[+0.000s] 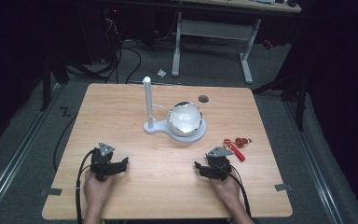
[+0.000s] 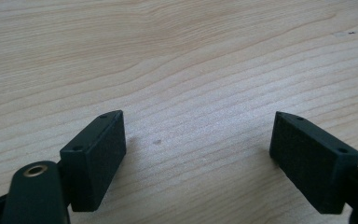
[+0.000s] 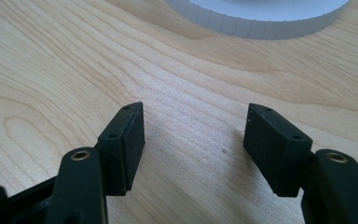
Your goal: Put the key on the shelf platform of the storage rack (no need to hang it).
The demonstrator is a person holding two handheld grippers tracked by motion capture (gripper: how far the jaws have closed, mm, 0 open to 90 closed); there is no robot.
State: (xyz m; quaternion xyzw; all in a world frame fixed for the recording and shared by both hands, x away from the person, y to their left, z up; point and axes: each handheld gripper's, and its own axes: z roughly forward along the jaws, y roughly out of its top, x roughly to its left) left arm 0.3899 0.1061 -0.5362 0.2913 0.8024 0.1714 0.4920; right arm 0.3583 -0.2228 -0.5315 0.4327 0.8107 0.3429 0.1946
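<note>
You are holding the left gripper [image 1: 121, 164] and the right gripper [image 1: 200, 167] low over the wooden table [image 1: 135, 196], both sets of jaws gaping with nothing between them. The white stand [image 1: 154, 127] carrying the bowl [image 1: 185, 118] is sitting ahead of your 2 grippers, and the red charm [image 1: 237, 145] is lying just beside the right one.

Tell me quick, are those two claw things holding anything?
Left gripper: open, holding nothing.
Right gripper: open, holding nothing.
</note>
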